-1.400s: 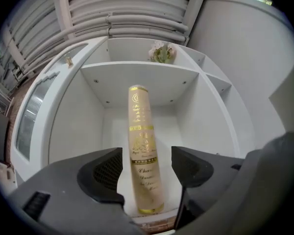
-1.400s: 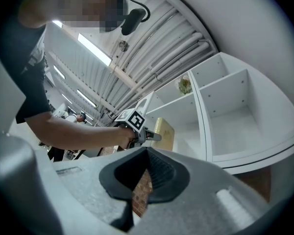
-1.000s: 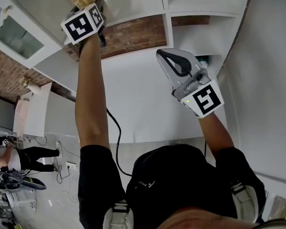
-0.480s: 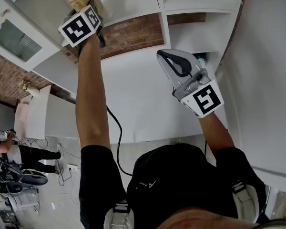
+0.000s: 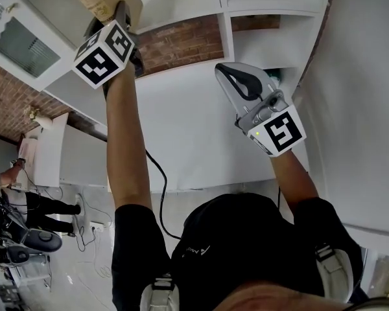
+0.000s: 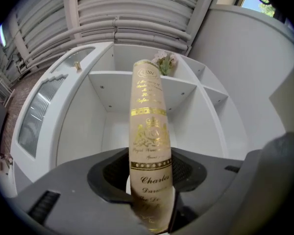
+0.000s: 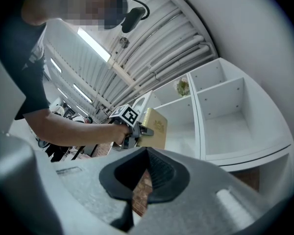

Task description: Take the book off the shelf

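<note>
Left gripper [image 6: 148, 180]: jaws just drawn closer, now clamped on both sides of the spine of the beige hardback book with gilt lettering [image 6: 149, 121].
Book: upright between those jaws, spine toward the gripper, top well above the pads; lower end hidden behind them.
White wooden shelf unit [image 6: 112, 77]: beyond the left gripper, open compartment directly behind the book.
Small pale flower bunch [image 6: 162, 61]: on the upper shelf, beyond the book's top.
Right gripper [image 7: 146, 153]: apart, to the right of the left gripper; jaws together, nothing between.

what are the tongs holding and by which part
Left tongs, just closed, grip the tan gold-lettered book by its lower spine; right tongs hold nothing.
</note>
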### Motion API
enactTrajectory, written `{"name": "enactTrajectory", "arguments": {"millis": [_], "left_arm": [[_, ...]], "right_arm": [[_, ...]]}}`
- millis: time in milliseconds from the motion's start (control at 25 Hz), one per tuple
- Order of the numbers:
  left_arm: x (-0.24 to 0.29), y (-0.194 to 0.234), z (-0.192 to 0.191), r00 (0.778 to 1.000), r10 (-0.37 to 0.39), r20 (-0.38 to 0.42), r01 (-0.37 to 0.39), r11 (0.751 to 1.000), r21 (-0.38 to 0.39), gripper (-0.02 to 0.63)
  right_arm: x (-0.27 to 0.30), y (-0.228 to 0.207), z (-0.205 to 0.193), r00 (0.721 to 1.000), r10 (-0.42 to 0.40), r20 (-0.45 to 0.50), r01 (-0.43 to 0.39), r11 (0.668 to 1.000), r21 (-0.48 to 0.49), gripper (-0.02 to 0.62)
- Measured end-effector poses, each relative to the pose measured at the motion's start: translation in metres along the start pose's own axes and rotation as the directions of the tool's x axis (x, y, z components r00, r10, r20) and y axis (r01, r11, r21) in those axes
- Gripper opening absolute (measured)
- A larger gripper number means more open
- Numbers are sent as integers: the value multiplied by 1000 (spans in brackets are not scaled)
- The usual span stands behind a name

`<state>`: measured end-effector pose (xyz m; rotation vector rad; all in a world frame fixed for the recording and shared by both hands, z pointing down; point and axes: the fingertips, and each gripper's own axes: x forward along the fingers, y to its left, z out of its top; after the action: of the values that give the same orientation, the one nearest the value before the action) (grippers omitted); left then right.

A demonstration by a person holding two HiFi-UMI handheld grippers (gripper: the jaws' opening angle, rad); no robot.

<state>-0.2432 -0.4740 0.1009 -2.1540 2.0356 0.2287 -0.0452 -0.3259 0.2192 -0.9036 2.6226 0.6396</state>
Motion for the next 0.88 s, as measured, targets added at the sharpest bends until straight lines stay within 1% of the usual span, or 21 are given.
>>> {"name": "enactTrajectory", "arguments": {"millis": [120,240,480,560,680,880], "left_arm": [[-29,-4,7,999,-27,44,27,999,-18,193],[-62,-8,9,996,-50,78,52,998,-20,193],[-123,-27,3,983,-113,144,115,993,-5,193],[-144,-33,1,978,-135,158,137,991,0,193],[-172,-44,-7,974,-157,165,161,987,-12,193],[-207,-58,-23,970,-164,179,169,986,-12,193]], "right_arm": [[1,5,2,1000,-4,0,4,1000,4,2],[2,11,2,1000,-9,1,9,1000,13,2],[1,20,-1,1000,-20,-7,20,999,32,2],[0,25,0,1000,-23,-11,23,999,36,2],[-1,30,2,999,-28,-17,28,999,41,2],[-7,29,-2,999,-47,-17,48,998,49,2]]}}
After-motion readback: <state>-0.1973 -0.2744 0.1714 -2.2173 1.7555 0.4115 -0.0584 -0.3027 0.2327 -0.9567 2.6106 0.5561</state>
